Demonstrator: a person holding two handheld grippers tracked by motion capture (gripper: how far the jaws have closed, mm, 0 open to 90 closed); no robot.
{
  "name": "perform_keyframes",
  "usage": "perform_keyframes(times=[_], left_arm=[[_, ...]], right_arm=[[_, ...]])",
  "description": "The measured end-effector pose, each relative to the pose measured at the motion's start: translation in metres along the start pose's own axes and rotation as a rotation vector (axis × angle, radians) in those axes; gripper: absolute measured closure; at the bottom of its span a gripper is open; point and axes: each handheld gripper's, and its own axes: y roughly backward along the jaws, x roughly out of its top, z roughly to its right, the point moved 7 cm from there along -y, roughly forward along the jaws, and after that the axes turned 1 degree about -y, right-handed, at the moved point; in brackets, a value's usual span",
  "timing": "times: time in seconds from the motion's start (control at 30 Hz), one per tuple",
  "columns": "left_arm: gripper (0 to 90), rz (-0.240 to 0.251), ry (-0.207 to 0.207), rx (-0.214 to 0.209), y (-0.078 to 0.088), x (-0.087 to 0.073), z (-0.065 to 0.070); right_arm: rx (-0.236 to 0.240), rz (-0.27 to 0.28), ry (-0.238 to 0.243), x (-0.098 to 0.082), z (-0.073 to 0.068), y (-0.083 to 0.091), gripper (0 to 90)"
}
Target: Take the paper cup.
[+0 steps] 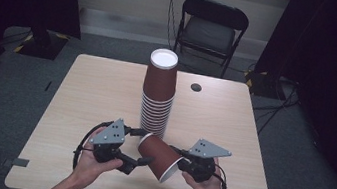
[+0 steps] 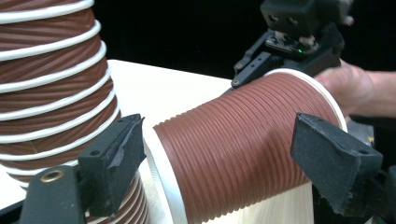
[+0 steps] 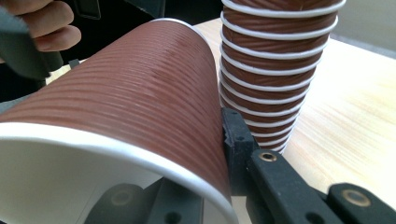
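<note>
Brown ribbed paper cup (image 1: 158, 156), unlabelled, pinched at its rim by the right gripper (image 1: 181, 163); left gripper (image 1: 142, 146) parted around it.

One loose cup (image 1: 159, 157), one stack of cups (image 1: 158, 93), two hand-held grippers, one chair (image 1: 211, 30), one table (image 1: 231, 134)

Brown cup (image 3: 140, 93) on side, rim clamped by jaws; cup stack (image 3: 275, 70) just beside.

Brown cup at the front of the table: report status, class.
Right gripper shut on the loose cup's rim. Left gripper open astride its base. Cup on its side. Upturned cup stack close behind.
</note>
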Motion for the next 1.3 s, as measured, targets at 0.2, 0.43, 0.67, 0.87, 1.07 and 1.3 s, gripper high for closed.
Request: perform_keyframes(times=[0.2, 0.43, 0.67, 0.87, 1.07, 1.3], left_arm=[[17.1, -0.076, -0.105, -0.003, -0.004, -0.007, 0.003], [16.6, -0.12, -0.215, -0.023, -0.012, -0.012, 0.01], [15.8, -0.181, -0.316, -0.074, -0.02, -0.018, 0.023], [14.7, -0.205, -0.383, -0.069, -0.028, -0.021, 0.027], [14.8, -0.217, -0.461, -0.069, -0.037, -0.022, 0.036], [11.4, -0.244, -0.528, -0.078, -0.047, -0.026, 0.042]], right_arm=[[0.021, -0.035, -0.019, -0.002, 0.006, 0.001, 86.6], [0.062, -0.12, -0.037, -0.005, 0.009, 0.001, 86.6], [0.144, -0.202, -0.065, -0.011, 0.004, -0.003, 86.6], [0.183, -0.269, -0.128, -0.012, 0.007, -0.002, 86.7], [0.164, -0.345, -0.128, -0.013, 0.009, -0.002, 86.8], [0.164, -0.407, -0.157, -0.015, 0.008, -0.006, 86.8]])
